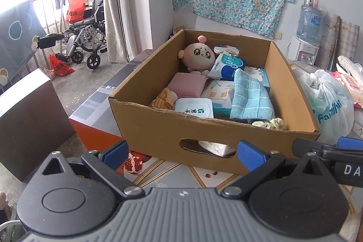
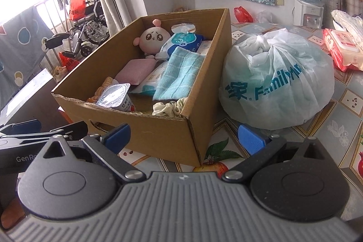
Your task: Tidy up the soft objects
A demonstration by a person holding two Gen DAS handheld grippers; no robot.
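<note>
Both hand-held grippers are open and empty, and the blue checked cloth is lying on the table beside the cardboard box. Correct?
Not quite. The blue checked cloth lies inside the cardboard box, as the right wrist view shows. Left hand-held gripper and right hand-held gripper are open and empty.

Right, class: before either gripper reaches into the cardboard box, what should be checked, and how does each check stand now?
1. Left gripper open and holding nothing: ok.
2. Right gripper open and holding nothing: ok.
3. Both grippers outside the cardboard box, on its near side: ok.
4. Top of the box open, with the blue checked cloth, pink pad and plush doll in plain sight: ok.
5. White plastic bag clear of the box: cannot tell; it sits close beside the right wall and may touch it.
6. Soft things only in the box: not ok; a sealed cup sits at the front.
</note>
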